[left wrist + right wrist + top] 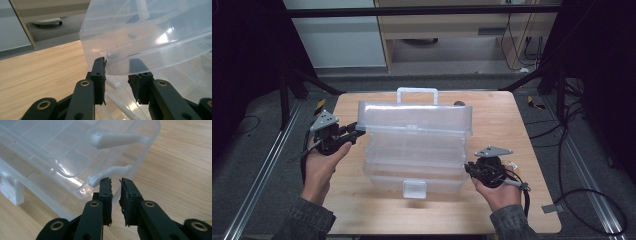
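A clear plastic tool box (414,160) stands in the middle of the wooden table (512,125). Its lid (414,117) is raised, its inner trays are fanned out, and a white latch (414,188) faces the near side. My left gripper (358,131) is at the lid's left end. In the left gripper view its jaws (117,67) straddle the corner of the lid (150,37), with one pad against the wall. My right gripper (468,167) is at the box's right end. Its narrow-set jaws (115,182) pinch the base wall (140,162) under a white link arm (110,172).
The lid's handle (417,92) points to the far side. A small dark thing (458,103) lies behind the box. Bare wood lies on both sides of the box. Metal rails (262,175) and cables (592,200) run on the floor beside the table.
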Tool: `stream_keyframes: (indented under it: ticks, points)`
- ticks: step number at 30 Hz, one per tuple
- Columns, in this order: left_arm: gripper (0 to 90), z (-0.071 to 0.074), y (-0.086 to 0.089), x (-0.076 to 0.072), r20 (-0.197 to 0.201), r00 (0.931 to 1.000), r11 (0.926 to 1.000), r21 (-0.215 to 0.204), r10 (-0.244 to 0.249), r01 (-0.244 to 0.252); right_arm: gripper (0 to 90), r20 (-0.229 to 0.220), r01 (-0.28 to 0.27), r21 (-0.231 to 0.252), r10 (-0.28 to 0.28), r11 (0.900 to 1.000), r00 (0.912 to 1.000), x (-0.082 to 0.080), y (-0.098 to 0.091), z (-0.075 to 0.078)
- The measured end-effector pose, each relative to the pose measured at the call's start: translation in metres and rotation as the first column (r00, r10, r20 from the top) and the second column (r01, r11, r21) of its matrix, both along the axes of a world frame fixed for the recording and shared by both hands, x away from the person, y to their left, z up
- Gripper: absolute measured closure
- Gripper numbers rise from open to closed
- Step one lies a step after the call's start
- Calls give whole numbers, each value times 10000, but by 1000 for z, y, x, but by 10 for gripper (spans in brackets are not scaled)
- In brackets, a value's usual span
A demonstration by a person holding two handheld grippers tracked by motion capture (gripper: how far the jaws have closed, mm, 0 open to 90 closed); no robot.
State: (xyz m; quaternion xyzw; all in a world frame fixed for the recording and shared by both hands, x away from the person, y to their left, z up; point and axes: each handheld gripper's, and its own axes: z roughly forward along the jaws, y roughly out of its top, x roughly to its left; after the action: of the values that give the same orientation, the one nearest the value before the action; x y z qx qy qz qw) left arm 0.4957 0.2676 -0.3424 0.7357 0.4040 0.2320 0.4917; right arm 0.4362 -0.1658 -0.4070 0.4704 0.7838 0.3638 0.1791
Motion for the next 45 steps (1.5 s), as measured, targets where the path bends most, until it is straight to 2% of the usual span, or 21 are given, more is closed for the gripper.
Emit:
stream_keyframes:
  ticks: [10, 17, 25, 28, 45]
  points:
    - [672, 2, 0, 1, 14, 10000, 10000, 49, 44, -44, 790, 15, 238, 76, -239, 9997, 9997, -1, 1, -1]
    - [671, 2, -1, 1, 24, 10000, 10000, 30, 66, -66, 740, 51, 568, 67, -568, 9984, 9984, -2, 2, -1]
    - [676, 4, -2, 1, 69, 9999, 9999, 38, 132, -132, 725, -229, 819, 300, -813, 9962, 9964, 0, 2, -3]
    - [678, 5, -2, 2, 62, 9999, 9999, 43, 154, -154, 765, -350, 711, 420, -696, 9966, 9970, 1, 2, -3]
    - [710, 10, -4, 9, 218, 9993, 9989, 341, 315, -322, 768, -275, 592, 285, -584, 9978, 9979, 1, 2, -3]
